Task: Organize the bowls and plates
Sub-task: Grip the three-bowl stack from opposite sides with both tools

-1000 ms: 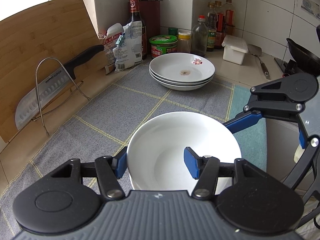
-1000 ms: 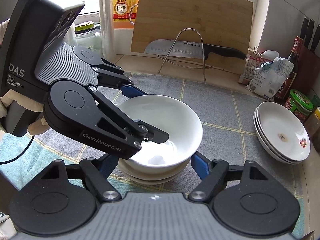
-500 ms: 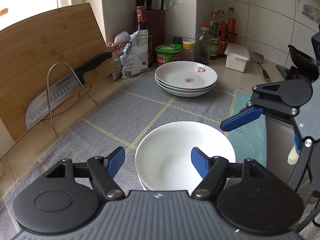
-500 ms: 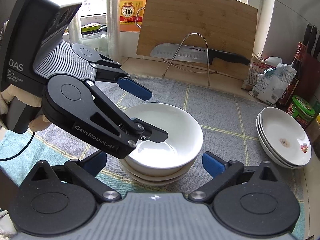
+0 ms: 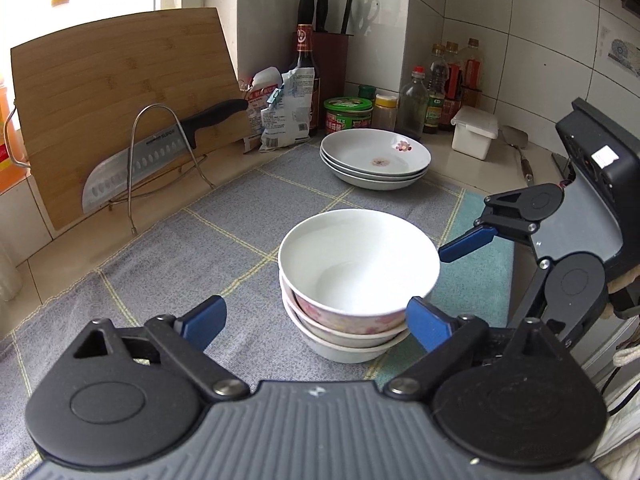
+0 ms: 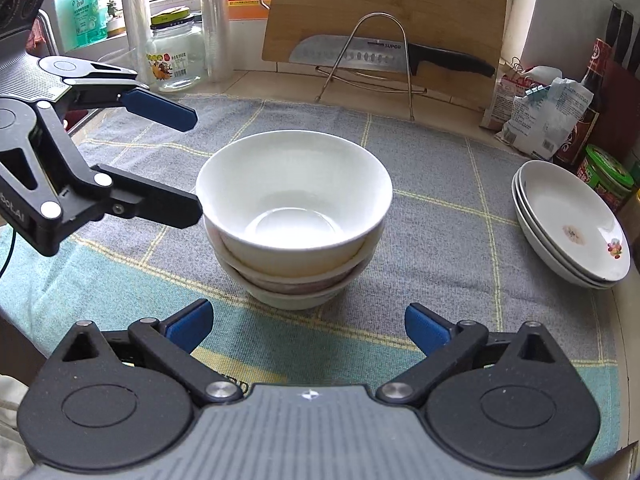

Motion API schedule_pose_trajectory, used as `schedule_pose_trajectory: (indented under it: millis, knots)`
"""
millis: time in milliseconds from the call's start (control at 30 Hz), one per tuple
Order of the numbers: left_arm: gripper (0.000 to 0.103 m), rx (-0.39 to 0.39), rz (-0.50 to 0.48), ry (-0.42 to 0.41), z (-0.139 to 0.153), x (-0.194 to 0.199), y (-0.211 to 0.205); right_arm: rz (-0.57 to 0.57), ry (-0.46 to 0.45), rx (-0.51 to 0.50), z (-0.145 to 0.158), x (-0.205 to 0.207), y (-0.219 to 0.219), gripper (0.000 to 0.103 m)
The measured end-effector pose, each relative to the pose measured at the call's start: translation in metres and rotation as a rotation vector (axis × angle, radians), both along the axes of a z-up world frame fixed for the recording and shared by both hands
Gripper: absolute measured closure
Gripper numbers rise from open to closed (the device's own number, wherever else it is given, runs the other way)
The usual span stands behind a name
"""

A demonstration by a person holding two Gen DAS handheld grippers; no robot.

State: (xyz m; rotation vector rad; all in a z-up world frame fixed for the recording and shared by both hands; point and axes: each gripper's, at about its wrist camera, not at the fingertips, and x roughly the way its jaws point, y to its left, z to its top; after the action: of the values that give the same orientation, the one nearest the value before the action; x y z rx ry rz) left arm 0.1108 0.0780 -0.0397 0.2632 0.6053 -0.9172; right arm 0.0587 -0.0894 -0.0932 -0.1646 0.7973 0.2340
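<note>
Three white bowls [image 5: 356,280] [image 6: 294,216] stand nested in a stack on the grey checked cloth [image 6: 440,208]. My left gripper [image 5: 314,320] [image 6: 184,164] is at the stack's left side with its jaws opening and nothing pressed between them. In the right wrist view one black finger ends right by the top bowl's rim; I cannot tell whether it touches. My right gripper [image 6: 308,322] is open wide just short of the stack, holding nothing; one of its blue fingers [image 5: 466,244] shows in the left wrist view. A stack of three shallow plates [image 5: 376,158] [image 6: 572,224] rests near the jars.
A bamboo cutting board [image 5: 116,92] leans on the wall behind a wire rack holding a large knife [image 5: 160,148]. Bags, sauce bottles [image 5: 436,88], a green-lidded jar [image 5: 348,114] and a white box [image 5: 474,136] crowd the corner. A glass jar [image 6: 176,52] stands by the window.
The left gripper let go of the top bowl's rim, opened and drew back from the stack. The right gripper's fingers spread wide. The top bowl stays nested on the stack.
</note>
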Motion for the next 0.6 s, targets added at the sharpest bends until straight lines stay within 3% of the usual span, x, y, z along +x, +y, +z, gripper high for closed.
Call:
schedule_pose_trajectory:
  millis: [367, 600]
  knots:
    - [0.007, 0.057, -0.028, 0.074, -0.032, -0.008, -0.004, 0.021, 0.048, -0.048, -0.014, 0.018, 0.0, 0.0]
    - [0.007, 0.124, 0.069, 0.133, -0.057, -0.013, -0.023, 0.149, 0.068, -0.081, -0.021, 0.034, -0.01, 0.0]
